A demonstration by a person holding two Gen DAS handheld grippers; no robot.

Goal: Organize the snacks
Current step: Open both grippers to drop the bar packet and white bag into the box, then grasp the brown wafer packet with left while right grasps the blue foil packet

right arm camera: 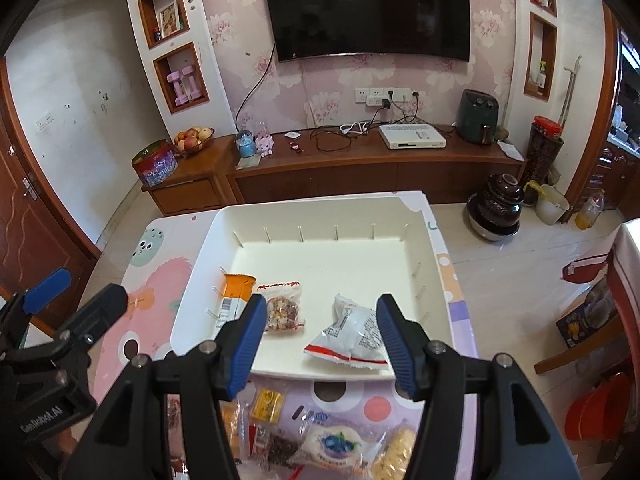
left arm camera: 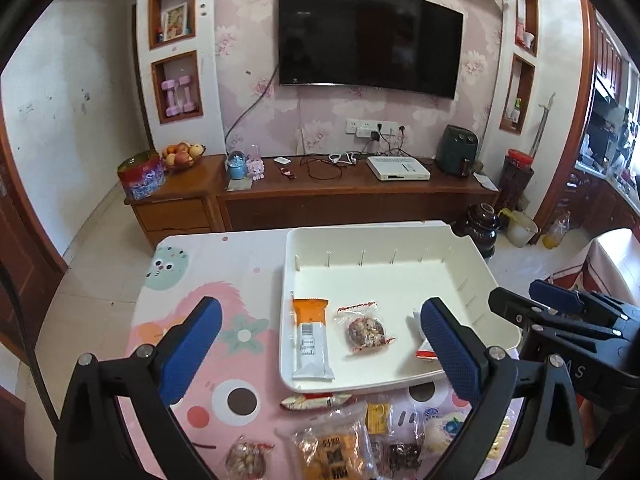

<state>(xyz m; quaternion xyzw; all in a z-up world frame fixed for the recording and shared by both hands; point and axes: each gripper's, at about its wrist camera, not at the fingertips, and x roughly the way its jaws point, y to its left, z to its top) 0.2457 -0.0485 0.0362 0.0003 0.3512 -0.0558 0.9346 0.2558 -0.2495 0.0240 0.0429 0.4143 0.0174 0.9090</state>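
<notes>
In the left wrist view, the left gripper (left arm camera: pixel 320 344) is seen with its blue-padded fingers (left arm camera: pixel 192 344) spread wide, and nothing is held between them. In the right wrist view, the right gripper (right arm camera: pixel 322 344) is seen with its fingers (right arm camera: pixel 248 344) moderately apart, the pads pressing on nothing; a white and red snack packet (right arm camera: pixel 352 340) lies on the tray floor just behind the right-hand pad. The white plastic tray (left arm camera: pixel 380 248) is placed at the centre of both frames, on a table covered with a pink cartoon-print cloth (left arm camera: pixel 224 264). Inside the tray, along its left wall, an orange and white wafer bar (left arm camera: pixel 310 340) is laid, and just beside it a clear packet of mixed nuts (left arm camera: pixel 366 330). More snack packets (left arm camera: pixel 340 440) are scattered on the cloth at the lower edge of both frames, below the tray's near rim. A wooden TV cabinet (left arm camera: pixel 320 196) and a wall-mounted television (left arm camera: pixel 368 36) are seen in the upper part.
</notes>
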